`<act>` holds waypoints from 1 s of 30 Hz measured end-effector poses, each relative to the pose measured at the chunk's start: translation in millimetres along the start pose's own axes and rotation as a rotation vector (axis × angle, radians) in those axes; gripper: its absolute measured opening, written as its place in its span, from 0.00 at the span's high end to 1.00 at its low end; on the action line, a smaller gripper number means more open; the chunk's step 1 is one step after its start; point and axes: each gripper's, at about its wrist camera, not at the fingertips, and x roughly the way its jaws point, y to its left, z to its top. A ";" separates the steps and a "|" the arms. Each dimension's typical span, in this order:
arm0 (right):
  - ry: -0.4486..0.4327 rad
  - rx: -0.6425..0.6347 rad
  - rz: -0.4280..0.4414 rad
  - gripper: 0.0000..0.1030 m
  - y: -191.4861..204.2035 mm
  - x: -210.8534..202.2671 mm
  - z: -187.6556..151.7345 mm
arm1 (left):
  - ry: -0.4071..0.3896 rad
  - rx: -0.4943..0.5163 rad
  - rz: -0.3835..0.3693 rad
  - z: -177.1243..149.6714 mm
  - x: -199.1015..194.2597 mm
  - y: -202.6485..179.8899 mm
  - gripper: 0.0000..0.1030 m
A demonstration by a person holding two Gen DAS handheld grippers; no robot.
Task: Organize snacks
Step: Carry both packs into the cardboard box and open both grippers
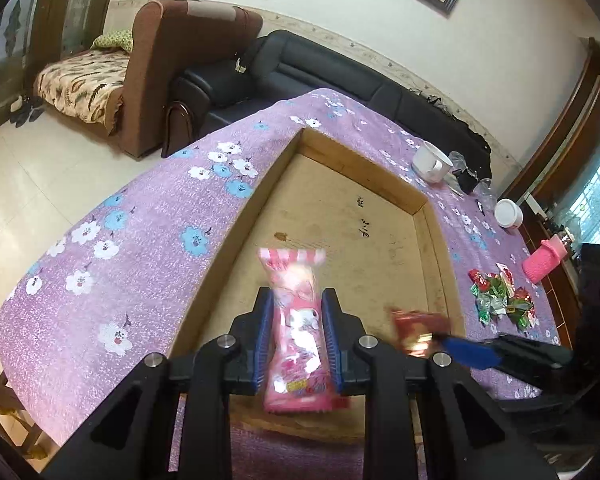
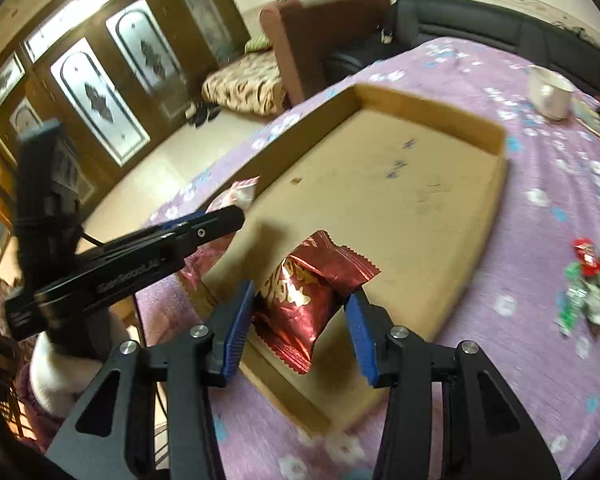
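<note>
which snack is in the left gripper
The pink packet, long and narrow, clamped in the left gripper. The right gripper holds the dark red foil packet.

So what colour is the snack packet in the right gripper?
Dark red foil packet with gold lettering; clearest in the right wrist view.

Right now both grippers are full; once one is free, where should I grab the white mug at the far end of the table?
Take the white mug by its rim and wall, coming down from above. It stands upright with its mouth open, and its handle faces the near side, toward the wooden tray, so set the fingers across the wall beside the handle. Clear cups crowd its right side; approach from the tray side.
</note>
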 end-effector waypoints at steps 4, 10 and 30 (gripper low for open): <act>0.035 -0.005 -0.001 0.53 7.0 20.6 0.1 | -0.004 -0.019 -0.023 0.0 -3.2 8.5 0.74; 0.021 -0.005 -0.006 0.48 11.0 19.3 -2.1 | -0.049 -0.049 -0.054 2.4 -16.2 10.5 0.59; -0.215 0.378 -0.222 0.41 -160.1 -131.1 -95.8 | -0.007 0.133 -0.202 -14.0 -12.5 -95.4 0.43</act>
